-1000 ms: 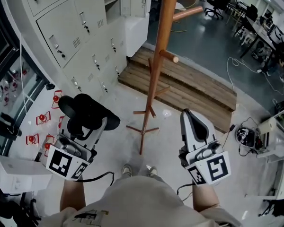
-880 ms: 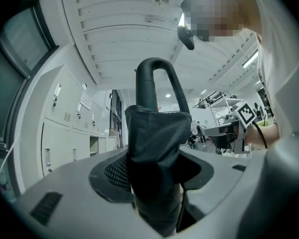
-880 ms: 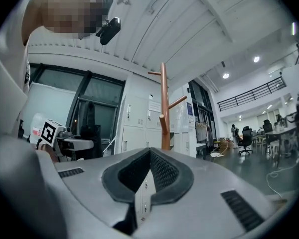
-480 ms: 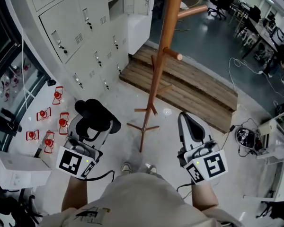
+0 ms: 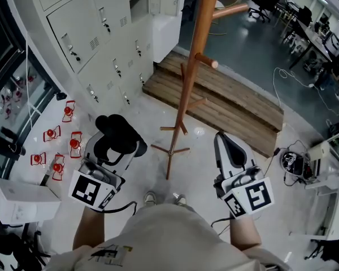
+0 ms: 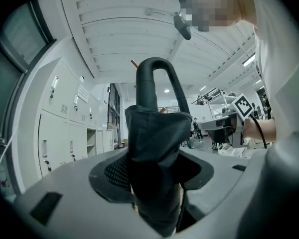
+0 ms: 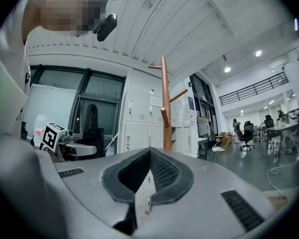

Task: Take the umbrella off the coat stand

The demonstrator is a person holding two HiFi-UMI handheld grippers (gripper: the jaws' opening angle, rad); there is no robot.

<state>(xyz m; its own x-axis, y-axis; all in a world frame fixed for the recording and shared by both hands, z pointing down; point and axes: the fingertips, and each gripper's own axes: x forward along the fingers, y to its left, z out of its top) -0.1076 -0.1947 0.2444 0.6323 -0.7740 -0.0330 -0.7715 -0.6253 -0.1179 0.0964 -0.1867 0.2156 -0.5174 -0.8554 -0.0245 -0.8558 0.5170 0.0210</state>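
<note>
Umbrella (image 5: pixel 120 135) clamped in L gripper (image 5: pixel 112 150) fingers, dipped slightly, well clear of coat stand (image 5: pixel 187 89); R gripper (image 5: pixel 226 141) fingers together, empty. Removal looks done.

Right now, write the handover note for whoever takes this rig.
Left claw: shut on the umbrella, its hooked handle above the jaws.
Right claw: shut, empty.
Stand: ahead on the floor, visible pegs bare, apart from both claws.
Done: umbrella is off the stand.
Left: probably nothing but to keep hold or set it down.
</note>
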